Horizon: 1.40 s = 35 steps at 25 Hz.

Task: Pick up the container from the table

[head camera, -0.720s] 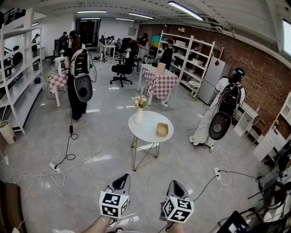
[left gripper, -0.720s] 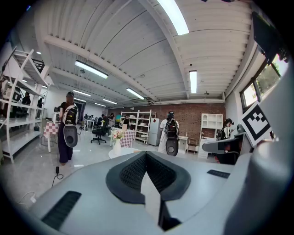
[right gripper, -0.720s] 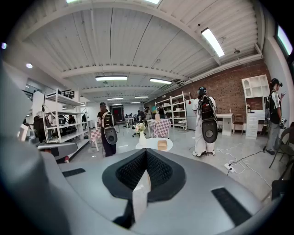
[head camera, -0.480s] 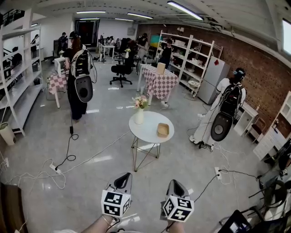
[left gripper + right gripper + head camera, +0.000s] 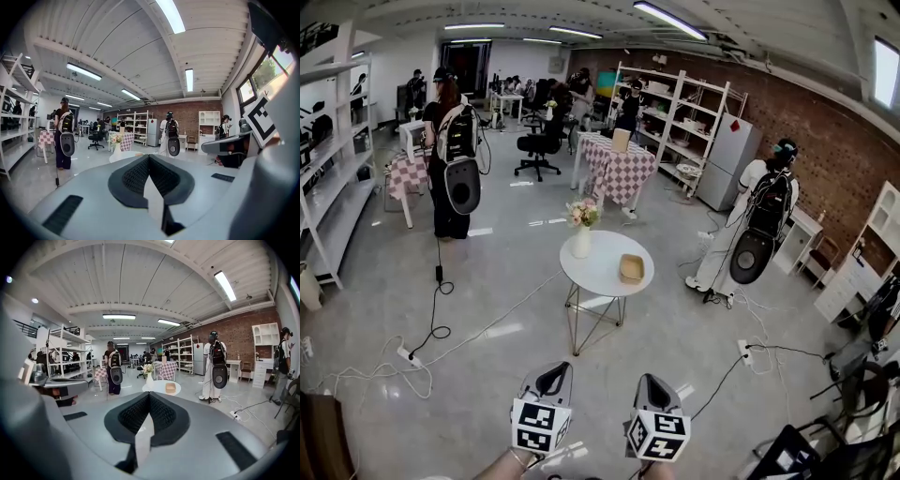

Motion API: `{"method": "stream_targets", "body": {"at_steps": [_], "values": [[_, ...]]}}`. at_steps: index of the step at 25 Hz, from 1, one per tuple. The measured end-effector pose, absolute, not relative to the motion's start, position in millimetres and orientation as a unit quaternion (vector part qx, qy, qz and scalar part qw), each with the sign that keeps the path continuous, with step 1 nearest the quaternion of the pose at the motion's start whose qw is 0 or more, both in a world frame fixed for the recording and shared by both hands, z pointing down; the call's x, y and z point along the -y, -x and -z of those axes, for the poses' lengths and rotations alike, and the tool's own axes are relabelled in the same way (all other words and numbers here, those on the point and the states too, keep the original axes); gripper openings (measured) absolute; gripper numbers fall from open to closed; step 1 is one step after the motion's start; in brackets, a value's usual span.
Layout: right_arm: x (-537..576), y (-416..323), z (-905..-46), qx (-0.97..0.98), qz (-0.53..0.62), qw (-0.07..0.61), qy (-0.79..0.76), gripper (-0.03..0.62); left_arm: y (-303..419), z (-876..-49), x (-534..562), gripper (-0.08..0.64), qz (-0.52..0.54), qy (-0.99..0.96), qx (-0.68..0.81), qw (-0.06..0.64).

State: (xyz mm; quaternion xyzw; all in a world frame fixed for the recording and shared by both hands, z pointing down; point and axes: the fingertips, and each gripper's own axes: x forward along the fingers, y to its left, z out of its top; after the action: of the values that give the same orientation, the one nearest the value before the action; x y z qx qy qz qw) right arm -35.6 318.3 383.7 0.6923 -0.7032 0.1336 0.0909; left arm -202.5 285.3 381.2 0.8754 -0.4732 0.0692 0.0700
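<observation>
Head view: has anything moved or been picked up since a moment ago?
Only the view shifted slightly. Nothing was gripped or released: the left gripper and right gripper stay low, jaws shut and empty, and the container still sits on the table.

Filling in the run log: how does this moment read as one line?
left gripper: shut, empty | right gripper: shut, empty | container: on round table, untouched | vase: same table, apart from container
</observation>
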Motion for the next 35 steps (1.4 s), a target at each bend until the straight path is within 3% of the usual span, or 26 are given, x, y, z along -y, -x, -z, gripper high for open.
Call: {"method": "stream_targets", "body": {"at_steps": [13, 35], "values": [[-306.0, 28.9, -392.8, 0.689, -0.141, 0.113, -0.702, 0.025, 199.5, -393.0, -263.5, 0.015, -0.067, -0.880, 0.462, 0.084], [-226.1, 6.6, -384.2, 0.710, -0.131, 0.094, -0.685, 0.025, 198.9, -381.2, -191.7, 0.015, -0.069, -0.855, 0.510, 0.064]]}}
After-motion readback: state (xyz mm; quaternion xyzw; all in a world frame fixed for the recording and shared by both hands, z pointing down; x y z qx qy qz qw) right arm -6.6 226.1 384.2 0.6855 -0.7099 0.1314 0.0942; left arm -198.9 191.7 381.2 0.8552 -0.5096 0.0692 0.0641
